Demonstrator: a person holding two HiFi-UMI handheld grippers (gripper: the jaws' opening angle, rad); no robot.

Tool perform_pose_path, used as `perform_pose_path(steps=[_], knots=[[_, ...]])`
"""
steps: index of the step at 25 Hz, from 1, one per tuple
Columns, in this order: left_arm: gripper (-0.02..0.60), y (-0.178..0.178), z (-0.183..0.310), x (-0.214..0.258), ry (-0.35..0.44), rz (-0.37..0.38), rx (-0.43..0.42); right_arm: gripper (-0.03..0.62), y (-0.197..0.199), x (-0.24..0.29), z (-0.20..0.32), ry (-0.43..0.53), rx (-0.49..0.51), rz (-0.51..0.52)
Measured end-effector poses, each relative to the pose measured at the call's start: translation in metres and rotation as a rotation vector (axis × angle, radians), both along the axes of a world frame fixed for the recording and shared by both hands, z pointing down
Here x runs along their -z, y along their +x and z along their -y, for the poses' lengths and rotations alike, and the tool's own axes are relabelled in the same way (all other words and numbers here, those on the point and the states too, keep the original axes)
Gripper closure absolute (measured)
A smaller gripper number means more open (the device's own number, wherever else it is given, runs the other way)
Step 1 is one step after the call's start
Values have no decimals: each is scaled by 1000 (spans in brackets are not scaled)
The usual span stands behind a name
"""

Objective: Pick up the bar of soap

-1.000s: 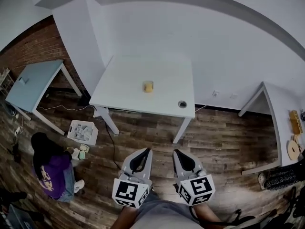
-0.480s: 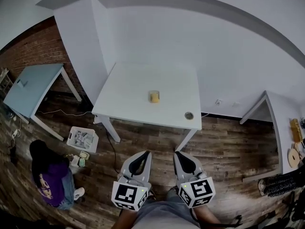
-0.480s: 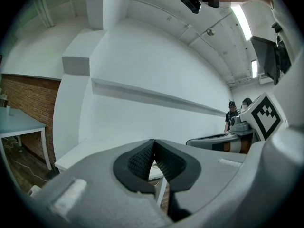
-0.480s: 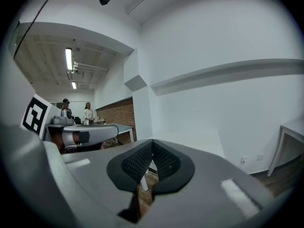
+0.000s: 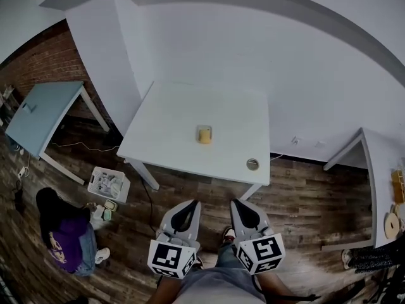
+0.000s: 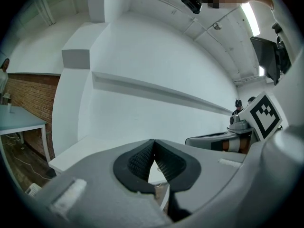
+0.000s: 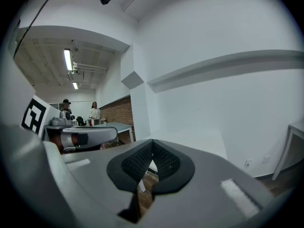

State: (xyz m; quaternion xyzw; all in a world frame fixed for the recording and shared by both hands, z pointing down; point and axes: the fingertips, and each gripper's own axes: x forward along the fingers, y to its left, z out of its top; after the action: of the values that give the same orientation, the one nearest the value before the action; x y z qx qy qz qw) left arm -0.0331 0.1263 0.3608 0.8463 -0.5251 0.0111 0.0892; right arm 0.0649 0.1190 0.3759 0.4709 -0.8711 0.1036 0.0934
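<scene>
Reads as a bare test studio or lab workspace, not a home. Plain white walls (image 5: 253, 56), with one brick wall (image 5: 44, 62) far off left of the left hand-held gripper (image 5: 188, 204). Wood-plank floor (image 5: 297, 195) beneath both. Sparse white counter (image 5: 171, 125) straight ahead, pale blue counter (image 5: 38, 113) off left, another counter (image 5: 383, 163) out beyond the right hand-held gripper (image 5: 239, 204). Loose cable (image 5: 150, 201) and a plastic crate of oddments (image 5: 109, 183) on the floor to the left, a person (image 5: 63, 233) crouched near it. Ceiling strip lights (image 7: 68, 59).
</scene>
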Motion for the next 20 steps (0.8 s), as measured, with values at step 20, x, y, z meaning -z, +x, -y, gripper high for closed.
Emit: perform_pose_path(steps=[20], knots=[[584, 67, 173, 0, -24, 30, 177, 592, 66, 6, 186, -8, 172, 38]])
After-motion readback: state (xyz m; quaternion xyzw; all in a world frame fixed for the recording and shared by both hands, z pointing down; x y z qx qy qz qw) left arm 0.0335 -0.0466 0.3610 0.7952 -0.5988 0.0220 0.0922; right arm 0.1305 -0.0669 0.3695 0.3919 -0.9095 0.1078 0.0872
